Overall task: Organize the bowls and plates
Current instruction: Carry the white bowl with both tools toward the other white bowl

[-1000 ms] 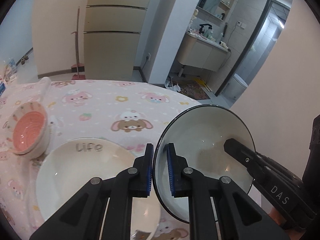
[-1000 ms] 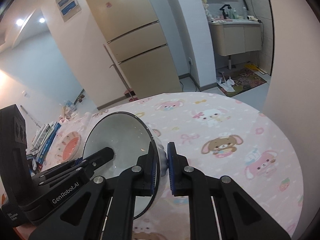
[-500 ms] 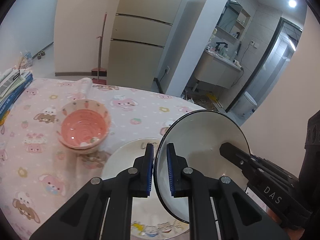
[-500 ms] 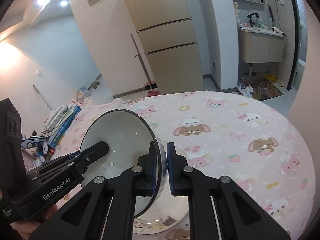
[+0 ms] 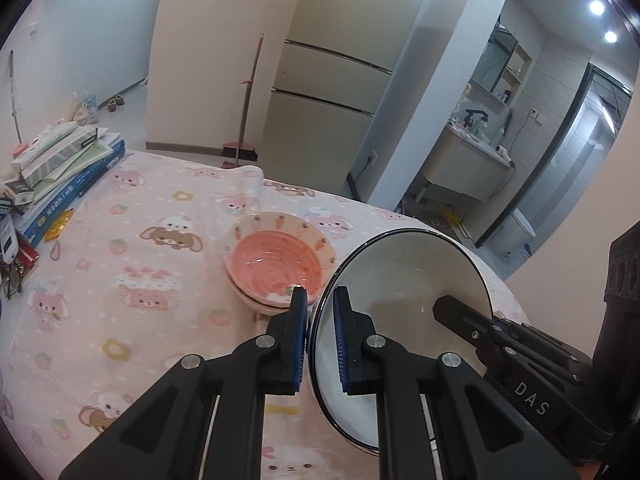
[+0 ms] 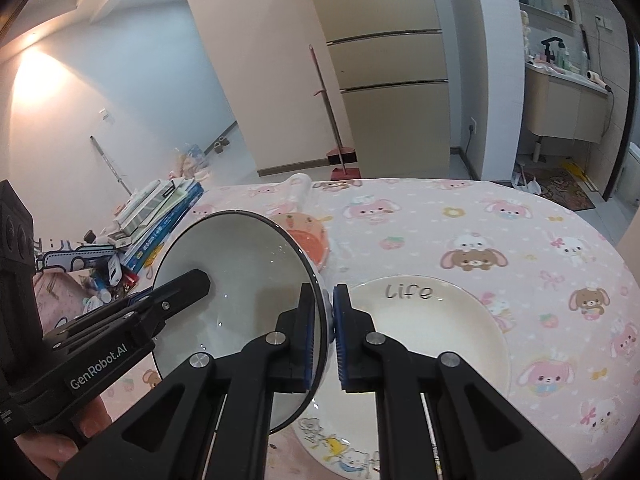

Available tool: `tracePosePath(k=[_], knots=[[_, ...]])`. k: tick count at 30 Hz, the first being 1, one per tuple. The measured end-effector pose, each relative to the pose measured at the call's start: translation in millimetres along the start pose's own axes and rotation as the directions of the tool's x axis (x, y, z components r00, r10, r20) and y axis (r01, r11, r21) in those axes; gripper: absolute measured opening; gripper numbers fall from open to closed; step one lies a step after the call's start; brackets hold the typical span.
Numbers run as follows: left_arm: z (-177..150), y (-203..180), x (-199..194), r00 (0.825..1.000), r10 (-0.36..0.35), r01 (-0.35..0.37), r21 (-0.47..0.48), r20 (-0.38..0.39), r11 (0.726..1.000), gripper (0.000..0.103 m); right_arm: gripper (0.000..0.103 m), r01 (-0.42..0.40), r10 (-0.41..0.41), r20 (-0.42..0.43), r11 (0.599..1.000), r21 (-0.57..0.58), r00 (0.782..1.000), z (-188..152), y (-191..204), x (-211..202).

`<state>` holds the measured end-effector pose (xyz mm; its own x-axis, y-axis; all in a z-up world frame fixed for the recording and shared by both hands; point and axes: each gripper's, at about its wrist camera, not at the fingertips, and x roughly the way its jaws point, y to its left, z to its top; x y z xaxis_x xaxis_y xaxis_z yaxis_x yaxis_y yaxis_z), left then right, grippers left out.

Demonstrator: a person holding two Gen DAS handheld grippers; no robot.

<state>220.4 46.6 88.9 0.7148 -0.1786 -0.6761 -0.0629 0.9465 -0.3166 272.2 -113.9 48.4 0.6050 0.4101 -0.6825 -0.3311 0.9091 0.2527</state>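
A white glazed bowl with a thin black rim (image 5: 404,280) hangs tilted on edge above the desk, its hollow facing sideways, its rim clamped on opposite sides. A pink ceramic bowl with a cream, carrot-patterned rim (image 5: 276,262) sits upright, nested in a matching bowl, toward the desk's far left part near a stack of books. A cream round plate lettered "Life" (image 6: 432,320) lies flat near the desk's near edge, with cartoon figures on its front rim.
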Motion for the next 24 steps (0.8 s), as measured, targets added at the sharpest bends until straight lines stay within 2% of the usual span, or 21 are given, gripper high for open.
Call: tracePosePath(k=[9, 19, 24], knots=[[11, 20, -6, 1.0, 0.001, -0.001, -0.019, 0.01, 1.0, 0.014, 0.009, -0.02, 0.02, -0.002, 0.999, -0.028, 1.0, 9, 20, 10], [50, 29, -13, 0.997, 0.034, -0.033, -0.012, 0.065, 0.999, 0.014, 0.009, -0.073, 0.074, 0.044, 0.997, -0.027, 0.996, 44, 36, 18], [67, 22, -7, 0.991, 0.09, -0.094, 0.039, 0.101, 0.995, 0.014, 0.009, -0.076, 0.078, 0.071, 0.997, -0.026, 0.994, 61, 37, 27]])
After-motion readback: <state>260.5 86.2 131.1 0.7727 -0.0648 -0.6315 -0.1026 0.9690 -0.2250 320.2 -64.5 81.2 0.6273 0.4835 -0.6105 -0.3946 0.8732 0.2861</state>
